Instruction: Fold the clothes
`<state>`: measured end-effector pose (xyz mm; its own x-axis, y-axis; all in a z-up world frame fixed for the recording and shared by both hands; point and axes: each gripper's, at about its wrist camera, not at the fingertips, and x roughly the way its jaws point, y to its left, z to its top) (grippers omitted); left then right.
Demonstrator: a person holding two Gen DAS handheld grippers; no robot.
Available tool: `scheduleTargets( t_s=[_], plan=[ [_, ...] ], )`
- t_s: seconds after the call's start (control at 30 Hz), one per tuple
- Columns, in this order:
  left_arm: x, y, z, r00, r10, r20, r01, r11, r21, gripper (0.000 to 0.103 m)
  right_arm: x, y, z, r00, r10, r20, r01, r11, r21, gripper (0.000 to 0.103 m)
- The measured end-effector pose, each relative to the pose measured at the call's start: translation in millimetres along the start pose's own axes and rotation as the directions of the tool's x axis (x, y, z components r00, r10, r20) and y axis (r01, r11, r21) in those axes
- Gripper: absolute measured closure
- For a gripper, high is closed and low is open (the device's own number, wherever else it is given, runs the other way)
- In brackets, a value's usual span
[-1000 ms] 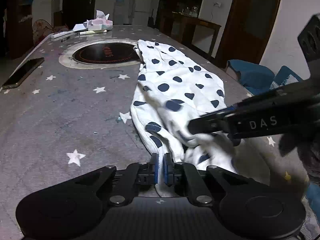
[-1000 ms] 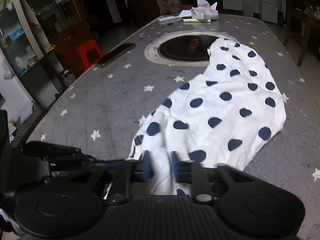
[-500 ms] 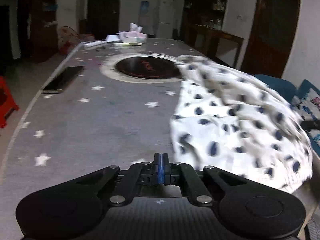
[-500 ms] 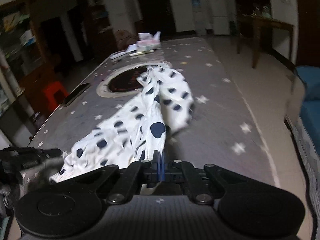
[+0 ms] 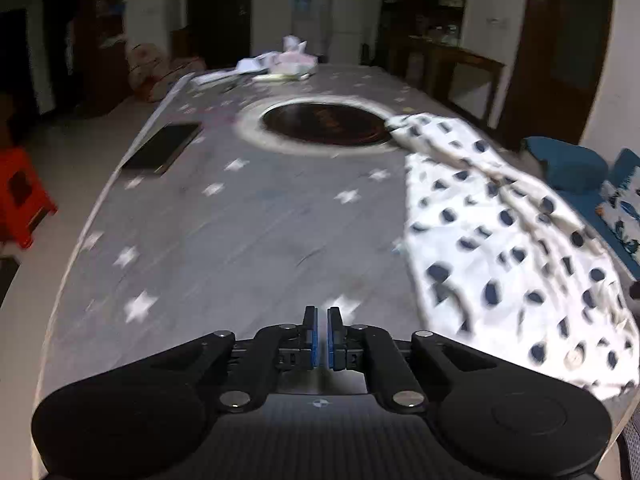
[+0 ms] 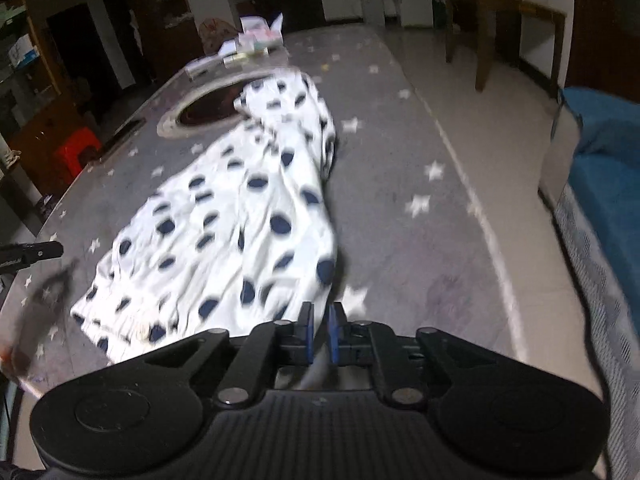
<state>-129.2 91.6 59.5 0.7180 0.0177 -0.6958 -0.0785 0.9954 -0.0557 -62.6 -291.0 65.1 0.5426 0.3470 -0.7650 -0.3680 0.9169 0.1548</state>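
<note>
The garment [image 6: 224, 232] at the centre left of the right wrist view is soft white cloth with dark blue dots, matt and creased. The table [image 5: 240, 240] wears a grey matt cover printed with pale stars, faintly streaked. Its round inset [image 5: 326, 124], upper centre in the left wrist view, is dark and glossy inside a pale ring. The phone [image 5: 162, 151] at the upper left has a smooth, shiny black face. The left gripper [image 5: 322, 338] is matt black plastic with bright metal bolts and blue pads [image 5: 314, 338]. The stool [image 5: 20, 196] at the left edge looks like glossy red plastic.
</note>
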Motion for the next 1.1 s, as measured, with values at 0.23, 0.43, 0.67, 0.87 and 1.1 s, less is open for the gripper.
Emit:
scheduleTargets(
  t_s=[0.23,0.43,0.67,0.87,1.1],
  plan=[
    [32.5,-49.4,38.3,0.999,-0.035,0.019,0.033,0.994,0.102,0.053,12.0,12.5,46.9,0.996,0.011,0.09,-0.002,0.995,-0.099,0.079],
    [69.9,-77.2,63.7,0.999,-0.047,0.009,0.045,0.986,0.159,0.048,49.6,28.3,83.9,0.994,0.023,0.104,-0.003,0.982,-0.187,0.07],
    [117.6,-90.1,76.9,0.999,-0.023,-0.023,0.027,0.98,0.197,0.053,103.2,40.9,111.8,0.996,-0.017,0.083,0.039,0.962,-0.271,0.065],
    [136.3,-89.9,74.7,0.999,-0.036,-0.033,0.042,0.975,0.217,0.089,134.5,47.6,120.1,0.997,-0.047,0.069,0.067,0.946,-0.317,0.065],
    [128.9,-77.3,66.4,1.0,0.031,-0.006,-0.028,0.967,0.252,0.099,139.9,26.3,124.0,0.99,-0.104,0.096,0.124,0.963,-0.238,0.088]
  ],
)
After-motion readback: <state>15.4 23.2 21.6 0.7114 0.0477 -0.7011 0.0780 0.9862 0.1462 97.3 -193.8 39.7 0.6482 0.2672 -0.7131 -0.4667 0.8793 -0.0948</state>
